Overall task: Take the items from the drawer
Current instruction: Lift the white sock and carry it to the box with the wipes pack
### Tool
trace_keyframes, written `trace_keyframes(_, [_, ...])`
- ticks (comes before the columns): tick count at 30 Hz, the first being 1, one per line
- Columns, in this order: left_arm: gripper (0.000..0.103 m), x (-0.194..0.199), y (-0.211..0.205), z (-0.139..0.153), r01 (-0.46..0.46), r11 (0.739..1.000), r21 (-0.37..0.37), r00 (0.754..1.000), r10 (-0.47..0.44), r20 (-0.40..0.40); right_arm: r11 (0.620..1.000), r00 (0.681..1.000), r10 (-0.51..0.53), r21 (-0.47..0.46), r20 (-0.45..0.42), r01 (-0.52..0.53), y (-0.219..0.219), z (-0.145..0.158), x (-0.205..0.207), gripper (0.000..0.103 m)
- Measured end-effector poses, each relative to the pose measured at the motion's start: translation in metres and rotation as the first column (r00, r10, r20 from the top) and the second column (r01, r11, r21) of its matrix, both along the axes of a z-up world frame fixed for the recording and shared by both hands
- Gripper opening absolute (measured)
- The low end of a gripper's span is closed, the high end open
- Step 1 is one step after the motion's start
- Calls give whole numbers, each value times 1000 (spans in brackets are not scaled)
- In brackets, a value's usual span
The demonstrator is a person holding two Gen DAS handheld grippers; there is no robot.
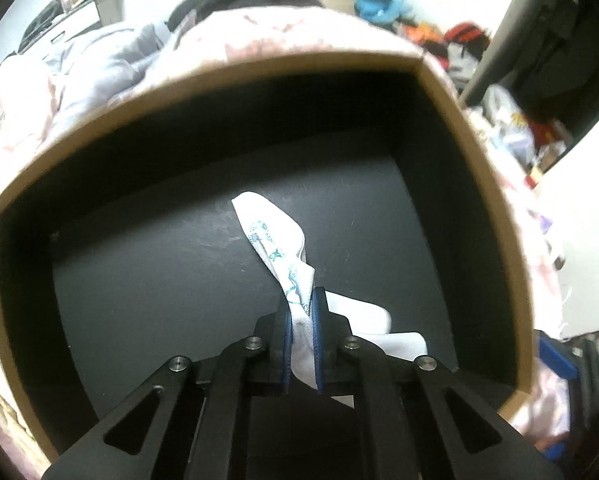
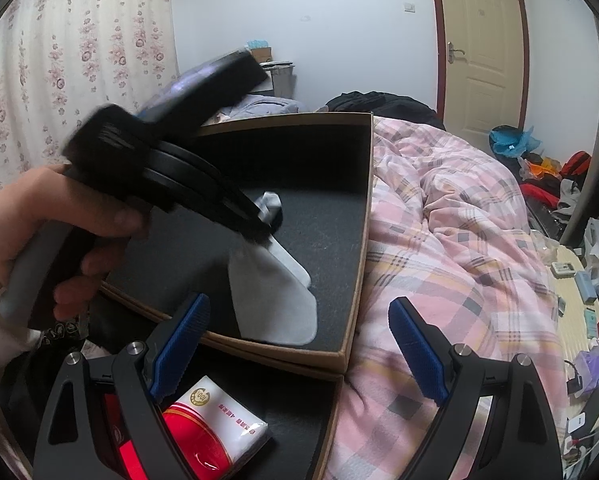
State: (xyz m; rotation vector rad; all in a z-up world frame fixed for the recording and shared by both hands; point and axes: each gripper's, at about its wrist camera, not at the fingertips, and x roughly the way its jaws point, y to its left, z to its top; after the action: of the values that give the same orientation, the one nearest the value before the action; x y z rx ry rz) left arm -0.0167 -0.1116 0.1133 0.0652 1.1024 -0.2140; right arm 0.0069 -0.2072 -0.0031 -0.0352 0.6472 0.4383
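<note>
An open drawer with a brown rim and black felt lining rests on a bed. My left gripper is shut on a white sock with blue print, pinched between the blue pads; the sock's ends hang free above the drawer floor. In the right wrist view a hand holds that left gripper over the drawer, with the sock dangling below it. My right gripper stands open and holds nothing, near the drawer's front corner. Beneath it, a second drawer contains a red and white tissue pack.
A pink plaid quilt covers the bed to the right of the drawers. Floral curtains hang at the left and a door stands at the back right. Clothes and bags clutter the floor beyond the bed.
</note>
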Motion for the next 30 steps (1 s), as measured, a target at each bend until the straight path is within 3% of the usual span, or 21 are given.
trace_keyframes(6, [4, -62, 30, 60, 47, 998, -32, 985, -41, 169, 1000, 1000, 6, 6, -6, -6, -1, -2, 2, 89])
trace_keyframes(10, [4, -96, 29, 81, 79, 996, -49, 965, -64, 255, 1000, 1000, 5, 0, -2, -5, -1, -2, 2, 89])
trace_keyframes(11, [4, -85, 27, 71, 85, 995, -48, 960, -69, 271, 1000, 1000, 4, -1, -1, -4, -1, -2, 2, 89])
trace_keyframes(14, [5, -99, 45, 67, 91, 995, -51, 939, -69, 337, 1000, 1000, 5, -1, 3, -5, -1, -3, 2, 89])
trace_keyframes(16, [5, -85, 44, 43, 93, 993, -66, 930, -63, 361, 1000, 1000, 6, 0, 5, -6, -1, -3, 2, 89])
trace_keyframes(20, [5, -106, 68, 25, 94, 990, -110, 916, -42, 400, 1000, 1000, 11, -14, 24, -11, 0, -2, -1, 89])
trace_keyframes(23, [5, -130, 76, 14, 93, 987, -132, 902, -27, 430, 997, 994, 22, -81, 105, -14, 7, -1, -10, 89])
trace_keyframes(30, [5, -145, 88, -16, 72, 983, -167, 895, 10, 446, 999, 994, 24, -45, 108, -20, 1, -3, -7, 89])
